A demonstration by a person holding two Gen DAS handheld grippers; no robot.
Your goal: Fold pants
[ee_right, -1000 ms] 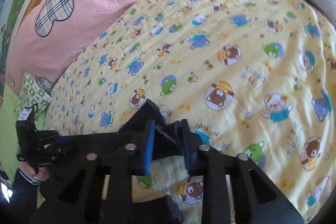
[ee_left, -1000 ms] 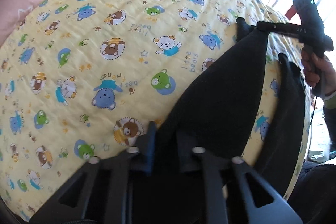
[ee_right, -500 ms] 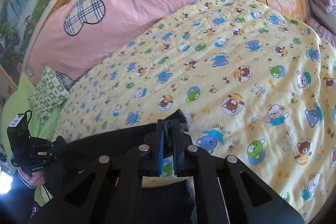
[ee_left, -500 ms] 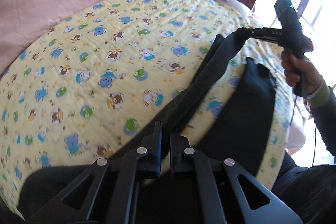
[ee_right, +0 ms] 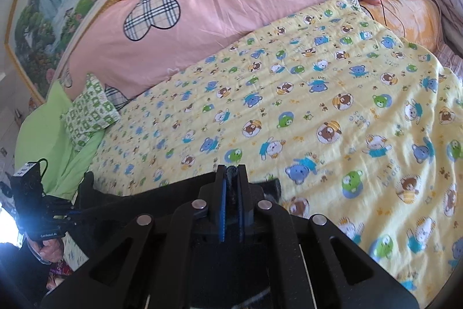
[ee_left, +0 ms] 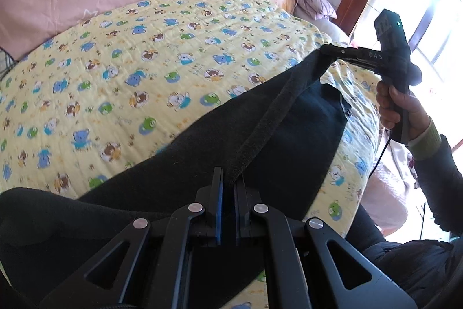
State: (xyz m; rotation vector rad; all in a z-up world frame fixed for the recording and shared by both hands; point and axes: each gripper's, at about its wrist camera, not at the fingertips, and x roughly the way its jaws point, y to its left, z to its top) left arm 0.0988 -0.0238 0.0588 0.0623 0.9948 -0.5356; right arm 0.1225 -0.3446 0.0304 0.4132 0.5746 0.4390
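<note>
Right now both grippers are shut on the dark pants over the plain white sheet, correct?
Not quite. The left gripper and right gripper are each shut on the dark pants, but the cover beneath is a yellow bear-print quilt, not a plain white sheet. The left wrist view shows it.

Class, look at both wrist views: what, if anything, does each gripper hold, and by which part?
Both hold the dark pants. The left gripper and the right gripper each pinch one end of its thick banded edge, stretched between them.
</note>
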